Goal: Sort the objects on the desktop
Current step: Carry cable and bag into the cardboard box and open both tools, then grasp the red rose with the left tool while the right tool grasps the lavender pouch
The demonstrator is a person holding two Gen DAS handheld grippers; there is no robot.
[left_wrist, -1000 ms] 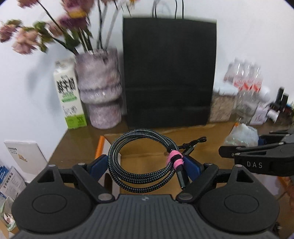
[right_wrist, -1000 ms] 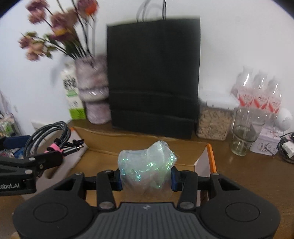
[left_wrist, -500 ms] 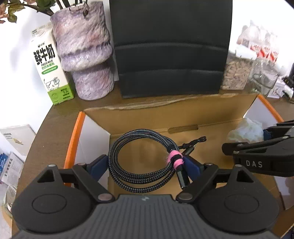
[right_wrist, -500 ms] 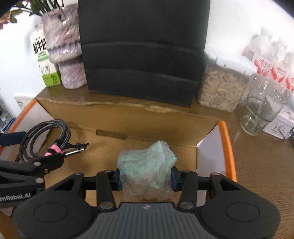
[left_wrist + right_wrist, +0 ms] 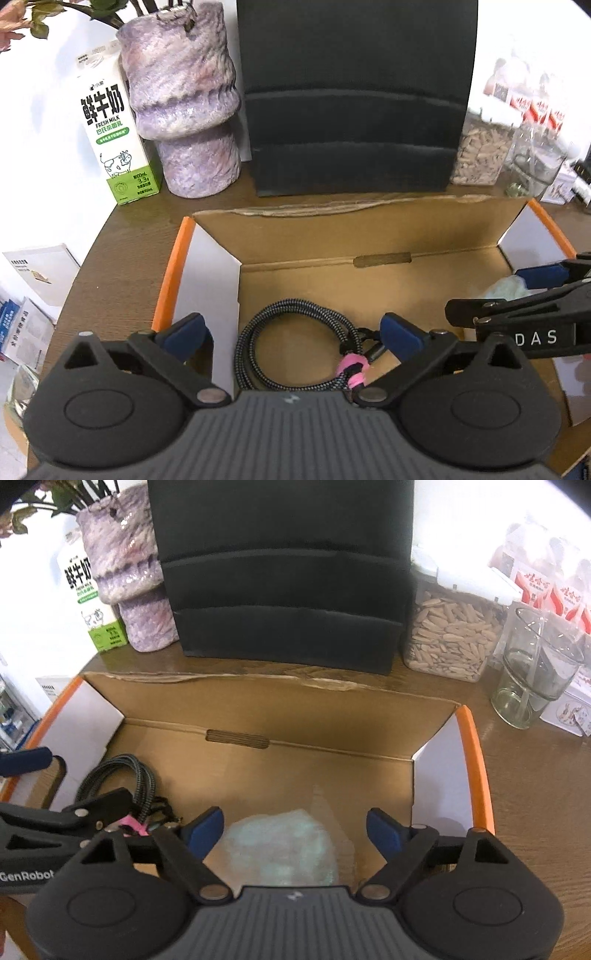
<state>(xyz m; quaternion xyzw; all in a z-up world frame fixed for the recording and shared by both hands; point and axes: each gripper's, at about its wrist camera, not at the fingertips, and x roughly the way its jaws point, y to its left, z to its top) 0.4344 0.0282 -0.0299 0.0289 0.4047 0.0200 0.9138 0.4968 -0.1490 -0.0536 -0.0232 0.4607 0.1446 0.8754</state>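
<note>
Blue-padded fingers of the left gripper (image 5: 295, 336) tilt steeply down into the cardboard box (image 5: 369, 236), its jaws opening wide; one coiled braided cable (image 5: 291, 350) lies on the box floor between them, and neither pad presses on it. A pink tie (image 5: 352, 367) binds the coil near the right-hand pad. The cable's near edge is cut off by the gripper body.

Just to that side, the right gripper (image 5: 295, 829) points down into the same box, its jaws also opening, pads clear of one pale green crumpled plastic wrap (image 5: 284, 845) lying on the box floor between them. The wrap is blurred and its near part hidden under the gripper body.

Behind the box stand one black paper bag (image 5: 284, 572), one purple vase (image 5: 184, 99) and one milk carton (image 5: 114, 136) at the left end, one clear container of seeds (image 5: 450, 638) and one glass cup (image 5: 532, 679) at the right end. Bottles with red labels (image 5: 554, 590) beyond are too washed out to count.
</note>
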